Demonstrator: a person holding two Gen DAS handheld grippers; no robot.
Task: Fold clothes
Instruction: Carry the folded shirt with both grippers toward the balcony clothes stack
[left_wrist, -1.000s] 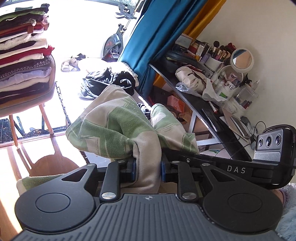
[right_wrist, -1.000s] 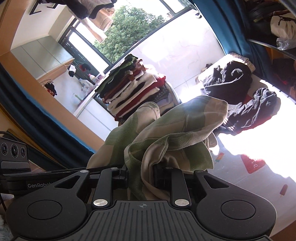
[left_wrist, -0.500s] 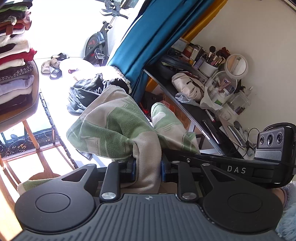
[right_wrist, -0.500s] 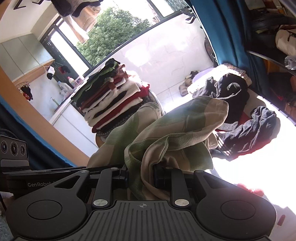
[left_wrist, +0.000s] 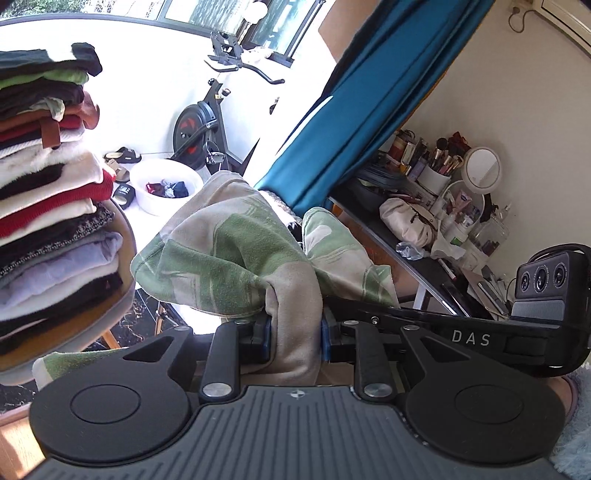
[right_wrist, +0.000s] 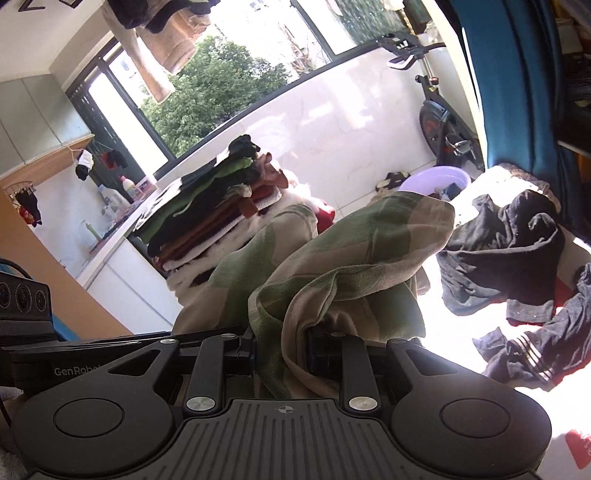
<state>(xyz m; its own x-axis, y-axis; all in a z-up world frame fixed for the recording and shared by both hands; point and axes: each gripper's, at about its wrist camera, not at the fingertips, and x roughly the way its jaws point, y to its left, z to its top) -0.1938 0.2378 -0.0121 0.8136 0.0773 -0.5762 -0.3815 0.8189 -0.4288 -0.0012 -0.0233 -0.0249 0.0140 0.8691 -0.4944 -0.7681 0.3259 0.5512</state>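
The tall stack of folded clothes (left_wrist: 48, 206) on the chair (left_wrist: 122, 258) fills the left edge of my left view and sits ahead and slightly left in my right view, its top layer dark and green. That stack lies to the left of both tools, so my left hand is the nearer one, and the long axis of the bundle I carry runs across between my two grippers, roughly parallel to the chair's near edge as far as I can judge. The green and beige garment (left_wrist: 236, 258) hangs bunched in the air, off any surface, well above the floor. My left gripper (left_wrist: 294, 338) is clamped on a thick beige fold of it, and my right gripper (right_wrist: 281, 349) pinches another gathered fold, so each holds one end. Behind the garment a heap of dark clothes (right_wrist: 506, 254) lies in sunlight on the floor, with a white basin (left_wrist: 166, 186) near the exercise bike (left_wrist: 207, 122). Against the earlier frames the stack has come much closer and now reaches the chair's edge beside my left tool, while the dark heap has slid right; both grips look unchanged
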